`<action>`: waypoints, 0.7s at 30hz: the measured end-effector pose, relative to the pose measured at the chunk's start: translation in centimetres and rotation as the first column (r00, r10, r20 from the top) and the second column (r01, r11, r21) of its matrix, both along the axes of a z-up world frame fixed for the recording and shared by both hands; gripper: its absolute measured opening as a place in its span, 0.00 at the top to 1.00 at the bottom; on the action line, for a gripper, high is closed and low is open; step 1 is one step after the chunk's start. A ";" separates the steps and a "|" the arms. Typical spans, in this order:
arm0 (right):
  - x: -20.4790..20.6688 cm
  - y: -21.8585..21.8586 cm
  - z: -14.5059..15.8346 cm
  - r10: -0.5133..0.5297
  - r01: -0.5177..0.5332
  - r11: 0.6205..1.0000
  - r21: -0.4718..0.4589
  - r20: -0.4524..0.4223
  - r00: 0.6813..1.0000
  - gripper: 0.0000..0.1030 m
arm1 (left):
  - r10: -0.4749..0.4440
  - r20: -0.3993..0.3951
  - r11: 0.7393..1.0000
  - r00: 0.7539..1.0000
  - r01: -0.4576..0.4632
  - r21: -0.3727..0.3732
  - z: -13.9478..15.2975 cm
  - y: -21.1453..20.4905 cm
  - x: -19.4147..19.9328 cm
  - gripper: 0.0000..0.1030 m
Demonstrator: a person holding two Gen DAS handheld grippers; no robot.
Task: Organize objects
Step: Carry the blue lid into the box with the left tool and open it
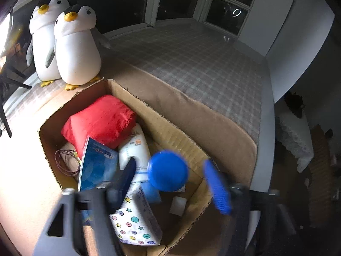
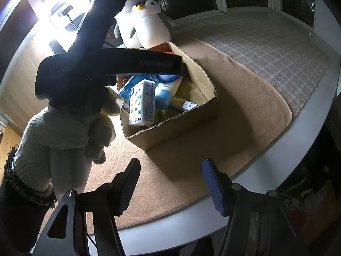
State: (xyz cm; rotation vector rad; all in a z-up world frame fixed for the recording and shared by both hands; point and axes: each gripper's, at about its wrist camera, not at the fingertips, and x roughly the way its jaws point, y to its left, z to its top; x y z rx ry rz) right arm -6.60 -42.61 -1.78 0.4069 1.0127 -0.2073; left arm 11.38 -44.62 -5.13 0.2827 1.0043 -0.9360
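The left tool [image 1: 172,183] hangs over an open cardboard box [image 1: 191,140], its blue-padded fingers [image 1: 217,187] spread wide. A round blue thing [image 1: 168,170], blurred, sits between them above the box's contents, and neither pad appears to press on it; whether it touches anything I cannot tell. Inside the box lie a red pouch [image 1: 100,121] at the far end, a white sunscreen bottle [image 1: 134,149] beside it, a blue booklet [image 1: 96,166] leaning on the left, a coil of thin cord [image 1: 66,160] against the left wall, and a white tissue pack [image 1: 136,221] printed with stars and dots at the near end.

The box stands on a tan mat [image 1: 213,125] that covers the near part of a rounded counter [image 2: 277,155]; a checked cloth [image 1: 191,59] covers the far part, up to the dark windows. Two plush penguins [image 1: 74,44] stand side by side just behind the box.

In the right wrist view, the right tool [image 2: 170,185] hovers over the tan mat near the counter's edge, apart from the box, fingers spread with nothing between them. A hand [image 2: 102,128] in a pale knitted sleeve [image 2: 49,145] grips the left tool's dark body above the box, with a bright ring lamp [image 2: 64,12] behind
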 end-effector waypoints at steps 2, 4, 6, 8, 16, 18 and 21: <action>0.1 0.0 0.0 0.003 -0.003 1.000 0.002 -0.001 1.000 0.44 | 0.011 0.003 1.000 1.000 -0.011 -0.014 0.4 0.4 0.2 0.20; 0.2 0.2 -0.1 0.007 -0.007 1.000 0.004 -0.003 1.000 0.44 | 0.026 0.000 0.999 1.000 -0.026 -0.018 0.7 1.0 0.5 0.20; 0.2 0.3 -0.1 0.011 -0.011 1.000 0.006 -0.004 1.000 0.44 | 0.037 0.003 0.999 0.999 -0.037 -0.023 1.0 1.6 0.7 0.20; 0.4 0.6 0.0 0.018 -0.018 1.000 0.007 -0.003 1.000 0.44 | 0.049 0.008 0.998 0.999 -0.049 -0.024 1.4 2.3 0.9 0.20; 1.6 1.9 -0.1 0.051 -0.051 0.999 0.017 -0.008 0.999 0.44 | 0.140 0.025 0.990 0.990 -0.139 -0.036 2.6 7.5 1.8 0.20; 2.0 2.4 -0.1 0.066 -0.065 0.998 0.017 -0.008 0.998 0.44 | 0.170 0.033 0.985 0.985 -0.169 -0.033 2.8 9.2 2.1 0.20; 2.7 3.3 0.0 0.089 -0.089 0.996 0.015 -0.008 0.996 0.44 | 0.223 0.043 0.975 0.974 -0.222 -0.027 3.2 12.1 2.4 0.20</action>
